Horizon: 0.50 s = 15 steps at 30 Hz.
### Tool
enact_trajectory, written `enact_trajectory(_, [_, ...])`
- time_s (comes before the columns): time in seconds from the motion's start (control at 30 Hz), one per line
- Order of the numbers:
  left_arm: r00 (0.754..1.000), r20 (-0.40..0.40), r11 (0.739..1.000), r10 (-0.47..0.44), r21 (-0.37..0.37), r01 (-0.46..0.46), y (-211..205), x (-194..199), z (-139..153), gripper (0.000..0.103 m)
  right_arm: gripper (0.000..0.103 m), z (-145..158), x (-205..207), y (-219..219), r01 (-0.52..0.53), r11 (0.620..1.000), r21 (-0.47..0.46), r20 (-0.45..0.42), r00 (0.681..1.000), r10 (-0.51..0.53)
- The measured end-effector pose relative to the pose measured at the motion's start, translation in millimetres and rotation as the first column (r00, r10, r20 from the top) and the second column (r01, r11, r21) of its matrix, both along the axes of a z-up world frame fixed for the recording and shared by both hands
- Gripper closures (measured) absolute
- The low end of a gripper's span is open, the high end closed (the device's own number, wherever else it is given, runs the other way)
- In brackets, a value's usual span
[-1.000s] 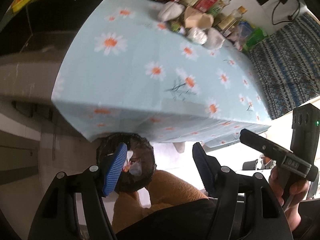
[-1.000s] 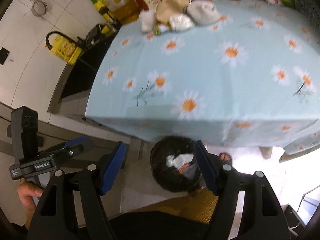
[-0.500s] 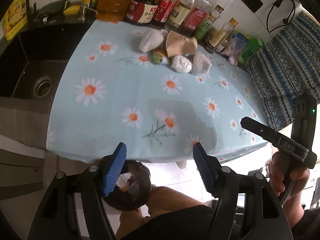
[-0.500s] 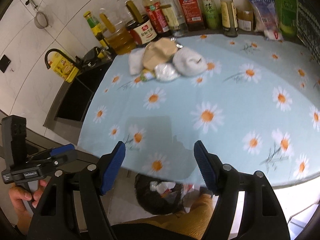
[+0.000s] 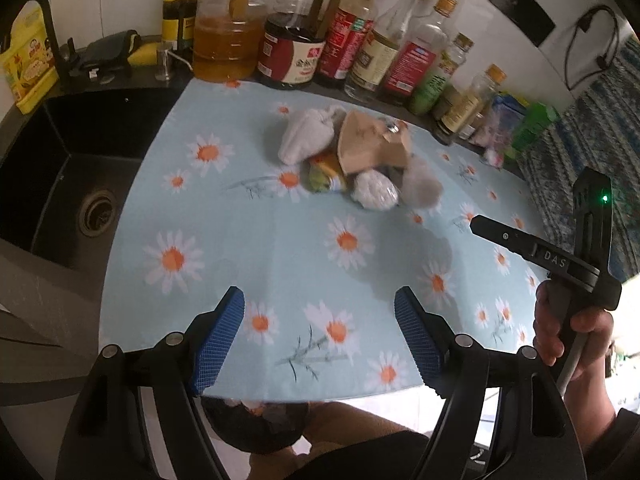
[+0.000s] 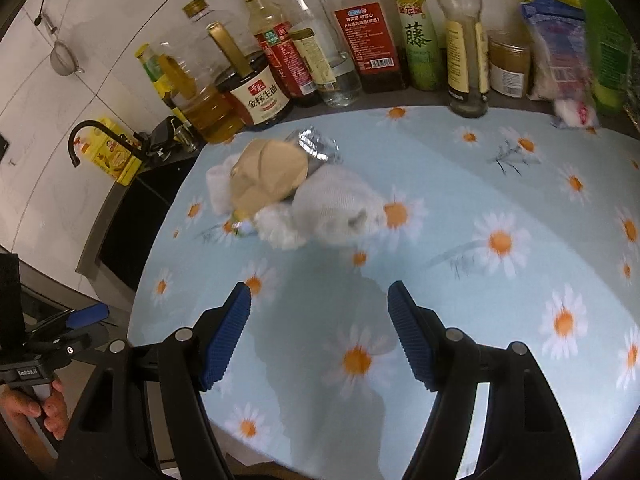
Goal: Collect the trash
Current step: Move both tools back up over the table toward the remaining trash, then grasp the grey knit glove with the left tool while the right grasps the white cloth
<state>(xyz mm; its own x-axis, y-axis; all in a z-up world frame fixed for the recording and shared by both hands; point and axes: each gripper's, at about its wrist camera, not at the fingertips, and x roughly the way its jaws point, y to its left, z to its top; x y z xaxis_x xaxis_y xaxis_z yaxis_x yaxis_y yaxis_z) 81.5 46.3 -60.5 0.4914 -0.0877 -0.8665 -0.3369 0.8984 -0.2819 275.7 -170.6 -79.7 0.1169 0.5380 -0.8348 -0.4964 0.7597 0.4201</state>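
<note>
A heap of trash lies at the far middle of the daisy-print tablecloth (image 5: 248, 240): a brown paper bag (image 5: 370, 148) (image 6: 268, 174), white crumpled wads (image 5: 306, 140) (image 6: 340, 204), a small yellow-green wrapper (image 5: 324, 174) and crumpled foil (image 6: 316, 146). My left gripper (image 5: 320, 310) hangs open above the near part of the cloth, nothing between its blue pads. My right gripper (image 6: 320, 304) is open too, empty, short of the heap. A black-lined trash bin (image 5: 256, 424) peeks out under the table's near edge, behind the left fingers.
Oil, sauce and vinegar bottles (image 5: 288, 52) (image 6: 360, 40) line the back wall. A black sink (image 5: 68, 168) with a faucet (image 6: 86, 136) lies left of the cloth. Packets (image 6: 560, 60) stand at the back right. A hand holds the other gripper's handle (image 5: 560, 268) (image 6: 28, 360).
Both grippers have swung up from the bin below the table edge to above the tablecloth. The trash heap and bottles have come into full view. The left jaws stand slightly wider.
</note>
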Motion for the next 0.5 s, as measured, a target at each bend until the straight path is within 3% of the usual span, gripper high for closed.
enact_trajectory(0.23, [0.998,-0.022,0.998,0.055,0.035,-0.054,2,31,0,0.028,0.032,-29,45,19,-0.047,0.999,0.002,-0.039,0.998,0.047])
enact_trajectory(0.5, [0.993,-0.059,0.993,0.106,0.052,-0.103,0,55,-6,0.028,0.032,-57,68,37,-0.112,0.994,0.006,-0.088,0.99,0.113])
